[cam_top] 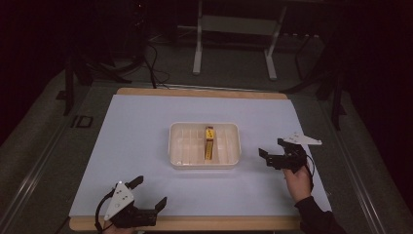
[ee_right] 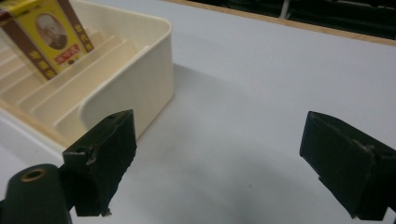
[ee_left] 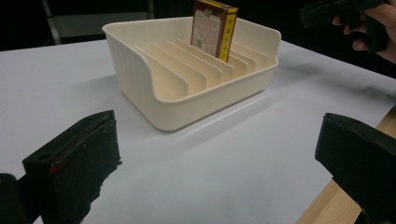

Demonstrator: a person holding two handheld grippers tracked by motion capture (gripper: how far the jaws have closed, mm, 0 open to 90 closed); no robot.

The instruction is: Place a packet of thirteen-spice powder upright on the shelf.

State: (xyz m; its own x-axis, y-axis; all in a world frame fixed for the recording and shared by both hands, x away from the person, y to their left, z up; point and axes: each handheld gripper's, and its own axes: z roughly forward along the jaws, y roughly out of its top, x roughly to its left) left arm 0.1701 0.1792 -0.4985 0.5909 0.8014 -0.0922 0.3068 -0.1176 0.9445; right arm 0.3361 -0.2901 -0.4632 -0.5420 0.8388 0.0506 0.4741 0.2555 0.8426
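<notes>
A cream slotted tray (cam_top: 176, 146) sits at the middle of the white table top. A yellow and brown box (cam_top: 209, 142) stands on edge in one of its slots, also seen as the box (ee_left: 214, 28) and the box (ee_right: 44, 37). My left gripper (cam_top: 150, 191) is open near the front edge, left of the tray, with nothing between its jaws. My right gripper (cam_top: 273, 147) is open just right of the tray (ee_right: 154, 79), also holding nothing. The tray (ee_left: 196, 100) lies ahead of the left gripper (ee_left: 219, 158).
The white sheet (cam_top: 136, 131) covers a wooden table whose front edge (cam_top: 195, 223) shows below. A metal stand (cam_top: 234, 34) and cables lie on the dark floor beyond the table.
</notes>
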